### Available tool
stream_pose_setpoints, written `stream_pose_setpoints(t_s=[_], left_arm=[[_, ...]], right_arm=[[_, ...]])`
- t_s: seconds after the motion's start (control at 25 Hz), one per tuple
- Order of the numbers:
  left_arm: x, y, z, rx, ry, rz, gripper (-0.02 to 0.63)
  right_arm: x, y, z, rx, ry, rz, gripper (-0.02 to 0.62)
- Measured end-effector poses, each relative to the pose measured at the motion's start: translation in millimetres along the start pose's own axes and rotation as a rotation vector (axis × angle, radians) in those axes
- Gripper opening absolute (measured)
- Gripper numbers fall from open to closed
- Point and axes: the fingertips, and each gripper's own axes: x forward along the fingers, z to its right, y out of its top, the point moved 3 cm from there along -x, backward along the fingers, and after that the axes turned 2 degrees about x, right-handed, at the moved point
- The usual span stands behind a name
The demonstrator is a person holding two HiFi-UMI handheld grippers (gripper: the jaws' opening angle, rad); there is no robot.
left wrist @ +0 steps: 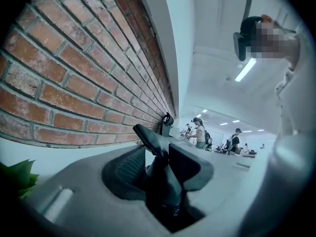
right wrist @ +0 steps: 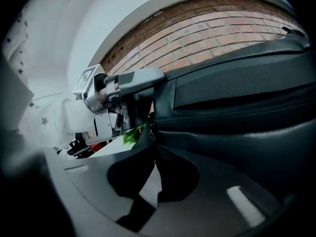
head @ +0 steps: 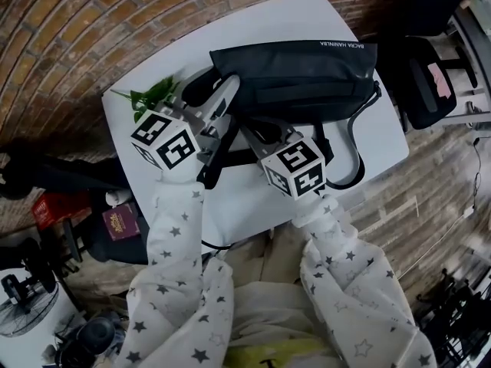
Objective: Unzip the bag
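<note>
A black bag lies on the white table, its long side towards me. My left gripper reaches to the bag's left end. In the left gripper view, the left gripper has its pads pressed on a black tab of the bag that stands up between them. My right gripper comes in from the front, close beside the left one. In the right gripper view, the right gripper has its tips pinched together on a small dark pull at the seam of the bag, just below the left gripper.
Green leaves lie on the table left of the bag. The bag's shoulder strap loops over the table's front right part. A dark chair stands right of the table. Brick floor surrounds it. People stand far off.
</note>
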Motion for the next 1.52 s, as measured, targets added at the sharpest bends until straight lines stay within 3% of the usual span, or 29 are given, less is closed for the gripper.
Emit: stream_pose_setpoints(t_s=[0.32,1.04,1.52], left_arm=[[3.4,-1.3,1.2,0.026,0.002,-0.007,0.133],[9.1,2.0,21.0,0.077,0.098,0.0,0.12],[5.4,-1.3,16.9,0.121,0.181,-0.016,0.117]], right_arm=[[-7.2,1.2,6.9,0.008,-0.039,-0.003,0.018],[-44.3,16.0,22.8,-0.099,-0.117,-0.003,0.017],[-42.9,19.5,25.0,-0.111,-0.102,-0.015,0.017]])
